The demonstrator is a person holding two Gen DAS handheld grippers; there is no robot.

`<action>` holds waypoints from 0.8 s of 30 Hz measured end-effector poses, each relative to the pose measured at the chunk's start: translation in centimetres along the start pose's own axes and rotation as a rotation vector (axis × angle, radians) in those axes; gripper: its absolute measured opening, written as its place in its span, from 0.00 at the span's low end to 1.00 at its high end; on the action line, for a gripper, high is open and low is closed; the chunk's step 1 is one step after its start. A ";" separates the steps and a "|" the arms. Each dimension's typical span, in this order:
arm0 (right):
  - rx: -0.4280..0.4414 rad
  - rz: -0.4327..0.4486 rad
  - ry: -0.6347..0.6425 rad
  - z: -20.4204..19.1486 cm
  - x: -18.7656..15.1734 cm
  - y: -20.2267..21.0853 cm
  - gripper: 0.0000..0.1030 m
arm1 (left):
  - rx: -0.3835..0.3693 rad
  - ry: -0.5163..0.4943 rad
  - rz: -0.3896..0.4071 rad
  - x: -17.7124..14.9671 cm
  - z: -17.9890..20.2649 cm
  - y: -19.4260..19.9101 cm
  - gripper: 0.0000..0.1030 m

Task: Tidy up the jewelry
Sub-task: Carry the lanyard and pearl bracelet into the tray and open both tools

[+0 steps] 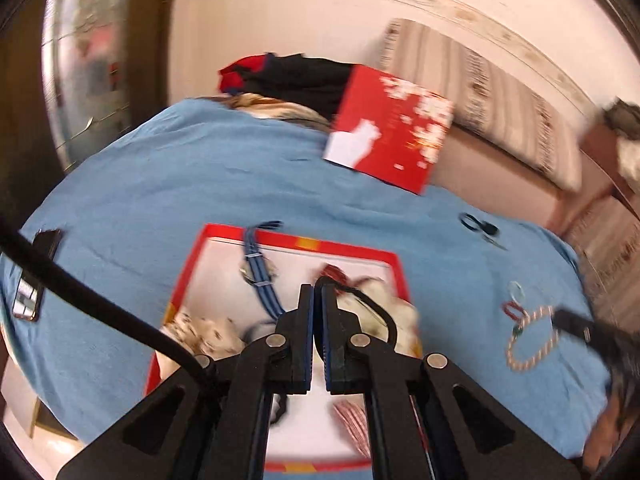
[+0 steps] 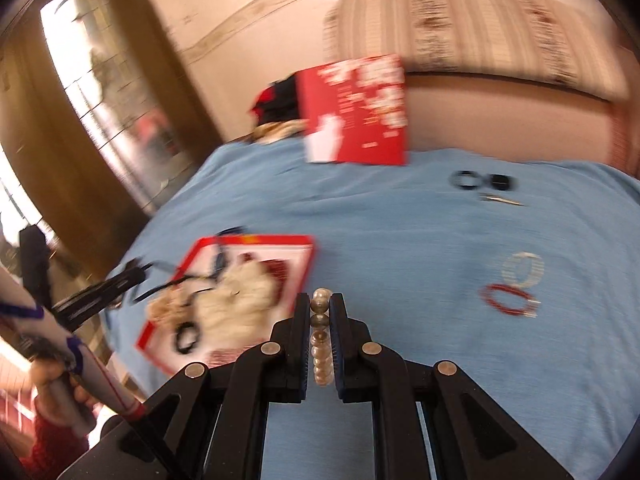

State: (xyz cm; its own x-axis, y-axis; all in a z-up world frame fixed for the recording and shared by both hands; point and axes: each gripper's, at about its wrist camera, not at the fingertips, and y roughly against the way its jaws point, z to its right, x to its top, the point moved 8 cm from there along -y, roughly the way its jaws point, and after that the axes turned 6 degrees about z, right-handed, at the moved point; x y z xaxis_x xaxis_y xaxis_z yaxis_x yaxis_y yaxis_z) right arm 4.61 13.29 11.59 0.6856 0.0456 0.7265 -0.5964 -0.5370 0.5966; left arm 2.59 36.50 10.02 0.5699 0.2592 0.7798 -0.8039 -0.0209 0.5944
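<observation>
Right gripper (image 2: 320,300) tight on bead bracelet (image 2: 321,336); left gripper (image 1: 315,286) closed over red-rimmed box (image 1: 398,264).

Your right gripper (image 2: 320,308) has its jaws pressed on a pearl bead strand (image 2: 321,336) that runs down between them, above the blue cloth (image 2: 400,240); to your left lies the open red box (image 2: 304,256), holding pale fluffy material and a black ring; your left gripper (image 2: 132,278) reaches toward it; right of you, a red bracelet (image 2: 510,300) lies just beside a clear bracelet (image 2: 522,270); the red lid (image 2: 356,110) sits farther back.
</observation>
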 end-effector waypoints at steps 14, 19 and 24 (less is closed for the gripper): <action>0.310 -0.156 0.060 -15.5 -3.7 -10.0 0.10 | 0.095 0.193 -0.057 -0.6 -7.3 -7.0 0.03; 0.288 -0.250 0.031 -15.3 -7.1 -14.1 0.10 | 0.140 0.199 -0.105 -1.4 -8.5 -8.7 0.03; 0.221 -0.300 0.029 -12.9 -9.3 -15.9 0.10 | 0.177 0.154 -0.110 -1.6 -8.3 -9.1 0.03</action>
State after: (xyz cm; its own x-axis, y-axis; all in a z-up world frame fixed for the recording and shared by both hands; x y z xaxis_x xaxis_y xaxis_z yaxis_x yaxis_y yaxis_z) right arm 2.34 32.34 -0.26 0.8022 0.2511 0.5417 -0.2640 -0.6645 0.6991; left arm 7.56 44.29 1.76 0.6088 0.4134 0.6771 -0.6881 -0.1494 0.7100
